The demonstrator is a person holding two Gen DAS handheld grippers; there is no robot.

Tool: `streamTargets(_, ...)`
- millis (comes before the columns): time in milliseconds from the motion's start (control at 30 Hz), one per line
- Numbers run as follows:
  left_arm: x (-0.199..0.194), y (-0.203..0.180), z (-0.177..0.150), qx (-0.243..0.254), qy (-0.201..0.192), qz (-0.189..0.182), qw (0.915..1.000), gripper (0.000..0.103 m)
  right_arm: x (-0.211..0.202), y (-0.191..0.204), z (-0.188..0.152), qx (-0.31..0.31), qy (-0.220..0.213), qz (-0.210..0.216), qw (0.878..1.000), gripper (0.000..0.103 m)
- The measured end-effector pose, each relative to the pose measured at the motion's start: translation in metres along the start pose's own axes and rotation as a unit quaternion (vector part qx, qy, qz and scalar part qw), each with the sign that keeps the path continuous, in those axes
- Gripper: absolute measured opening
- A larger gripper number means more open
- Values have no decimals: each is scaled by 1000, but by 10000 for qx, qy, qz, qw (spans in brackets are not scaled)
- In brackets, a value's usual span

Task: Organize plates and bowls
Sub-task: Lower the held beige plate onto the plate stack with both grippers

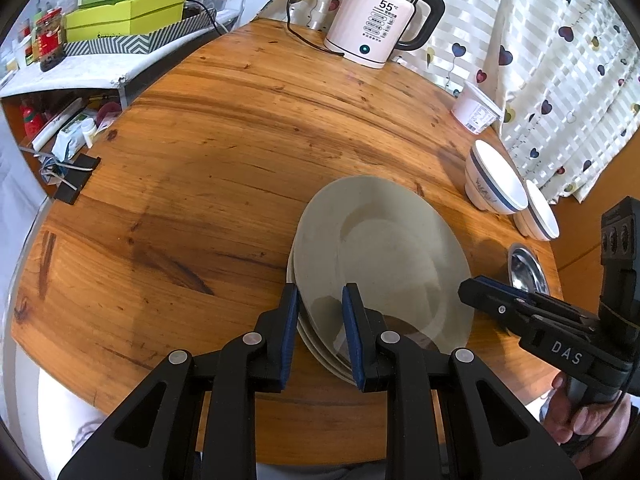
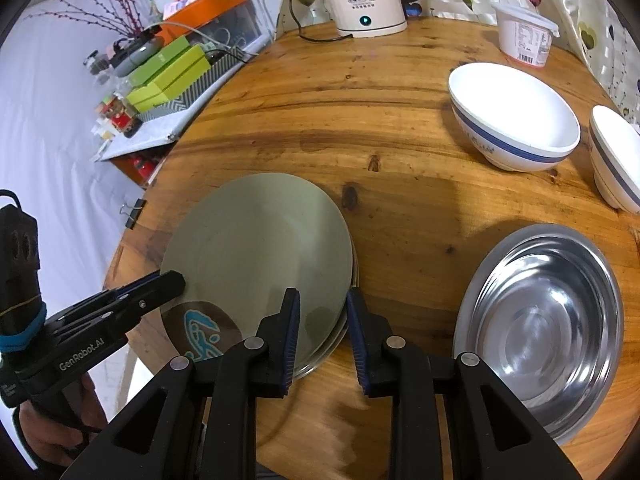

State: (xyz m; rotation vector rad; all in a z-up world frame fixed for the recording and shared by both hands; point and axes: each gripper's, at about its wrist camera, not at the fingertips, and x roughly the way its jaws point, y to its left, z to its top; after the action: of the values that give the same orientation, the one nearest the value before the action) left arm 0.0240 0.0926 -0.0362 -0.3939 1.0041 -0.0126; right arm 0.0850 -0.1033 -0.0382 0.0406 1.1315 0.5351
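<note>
A stack of pale green plates lies on the round wooden table; it also shows in the right wrist view. My left gripper is open, its fingers straddling the near left rim of the stack. My right gripper is open, its fingers straddling the stack's right rim. Two white bowls with blue bands stand at the far right. A steel bowl sits at the right, near the edge.
A pink electric kettle with its cord stands at the back. A white tub stands beside the curtain. Green boxes and clutter fill a shelf to the left. A binder clip grips the table's left edge.
</note>
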Motion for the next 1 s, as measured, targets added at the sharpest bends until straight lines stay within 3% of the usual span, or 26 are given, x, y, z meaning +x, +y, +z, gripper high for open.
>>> streamTargets(1000, 1, -6, 1, 132, -122, 248, 9995, 24, -2, -3, 1, -1, -46, -20, 10000, 25)
